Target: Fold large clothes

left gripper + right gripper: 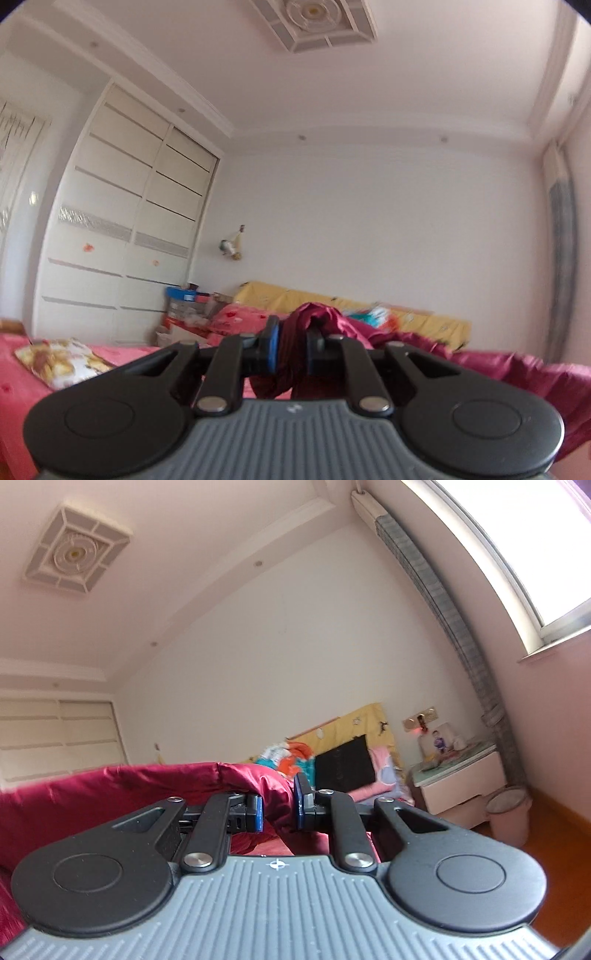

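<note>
Closest in both views, a ribbed grey gripper body with black linkage arms fills the lower part of the frame. In the left wrist view, the left gripper point(291, 345) has its fingers clenched on a bunched fold of dark red satin garment point(295, 365), which sits at lower centre and trails off toward the lower right edge. In the right wrist view, the right gripper point(277, 806) also has its blue-padded fingers point(257, 814) closed on the same dark red satin garment point(110, 794), whose cloth stretches in a wide band from centre to the left edge.

Behind the left gripper, a pink bed point(22, 373) crosses the lower left, with a floral pillow point(62, 358) lying on it. Farther back in that view stand a yellow headboard point(332, 297) at centre and a tall white wardrobe point(129, 229) at left.

In the right wrist view, a white nightstand point(458, 775) and a pale bin point(508, 810) stand at right, beneath a bright window point(517, 546) in the upper right. A square ceiling light point(75, 554) sits upper left.
</note>
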